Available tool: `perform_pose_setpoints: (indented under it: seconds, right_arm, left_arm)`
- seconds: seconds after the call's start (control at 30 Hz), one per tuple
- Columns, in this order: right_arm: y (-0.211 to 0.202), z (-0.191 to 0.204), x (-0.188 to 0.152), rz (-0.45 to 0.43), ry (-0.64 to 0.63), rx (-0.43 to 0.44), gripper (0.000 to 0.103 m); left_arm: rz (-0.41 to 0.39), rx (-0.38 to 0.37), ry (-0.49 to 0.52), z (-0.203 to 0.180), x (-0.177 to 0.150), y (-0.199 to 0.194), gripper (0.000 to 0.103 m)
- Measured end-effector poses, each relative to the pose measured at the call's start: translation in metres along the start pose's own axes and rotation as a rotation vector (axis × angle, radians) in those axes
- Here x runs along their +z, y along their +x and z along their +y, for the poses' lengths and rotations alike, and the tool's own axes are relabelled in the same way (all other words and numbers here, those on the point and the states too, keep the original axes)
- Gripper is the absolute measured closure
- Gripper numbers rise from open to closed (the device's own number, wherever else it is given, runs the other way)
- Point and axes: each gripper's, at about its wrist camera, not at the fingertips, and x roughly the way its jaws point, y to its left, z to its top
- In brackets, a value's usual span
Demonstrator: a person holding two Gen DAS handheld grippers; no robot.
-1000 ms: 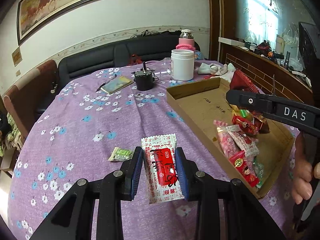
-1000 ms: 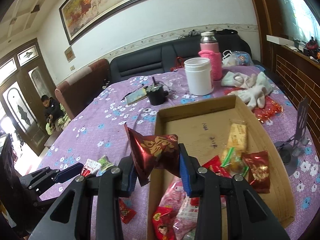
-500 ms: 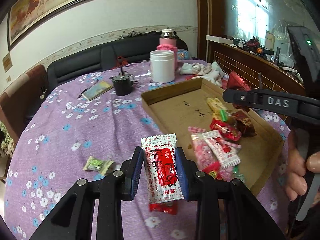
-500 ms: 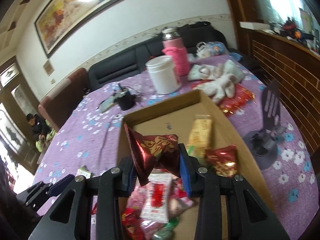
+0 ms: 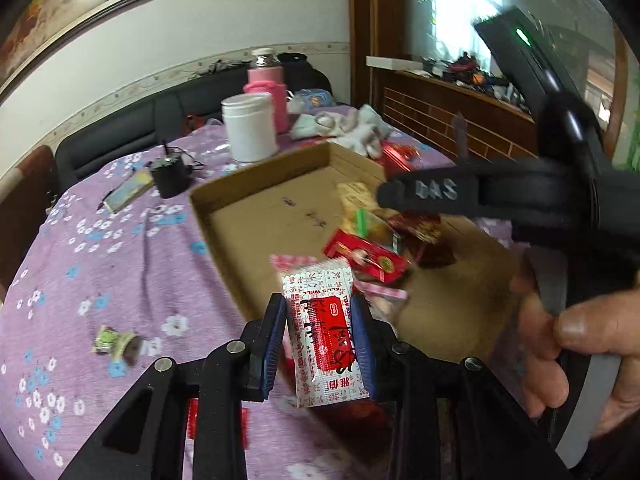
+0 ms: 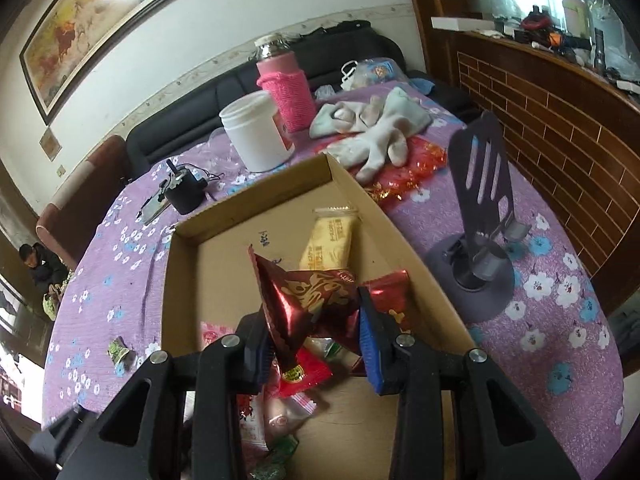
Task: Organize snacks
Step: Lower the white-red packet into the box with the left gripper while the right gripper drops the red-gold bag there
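My left gripper (image 5: 320, 340) is shut on a white and red snack packet (image 5: 324, 336), held over the near left edge of the cardboard tray (image 5: 256, 178). My right gripper (image 6: 316, 340) is shut on a dark red foil snack bag (image 6: 308, 300), held above the tray (image 6: 248, 200), over its snacks. The right gripper also shows in the left wrist view (image 5: 460, 196), above the tray. The tray holds several snacks, among them a yellow packet (image 6: 330, 240) and a red packet (image 5: 364, 254). A green wrapped sweet (image 5: 116, 342) lies on the purple tablecloth left of the tray.
A white jar (image 6: 256, 136), a pink-sleeved flask (image 6: 286, 88), a black cup (image 6: 184, 192) and white gloves (image 6: 372, 132) stand beyond the tray. A grey phone stand (image 6: 480, 216) is right of it. A red snack (image 5: 216, 420) lies under my left gripper.
Both grippers have moved toward the tray with their packets. The left now hangs at the tray's edge, and the right has moved further over the tray.
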Motion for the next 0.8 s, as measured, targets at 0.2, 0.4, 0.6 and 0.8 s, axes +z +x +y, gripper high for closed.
perform_pose_setpoints:
  seconds: [0.2, 0.4, 0.6, 0.8]
  right_arm:
    - [0.008, 0.000, -0.001, 0.031, -0.017, -0.048, 0.067]
    - [0.016, 0.004, -0.003, 0.057, -0.041, -0.062, 0.067]
    - [0.019, 0.006, -0.004, 0.070, -0.051, -0.071, 0.067]
    - [0.025, 0.010, -0.005, 0.084, -0.073, -0.083, 0.067]
  left_arm:
    - [0.010, 0.000, 0.029, -0.010, -0.005, 0.008, 0.069]
    - [0.007, 0.009, 0.053, -0.017, -0.008, 0.011, 0.069]
    - [0.000, 0.018, 0.073, -0.022, -0.011, 0.013, 0.069]
    - [-0.001, 0.017, 0.077, -0.021, -0.011, 0.014, 0.069]
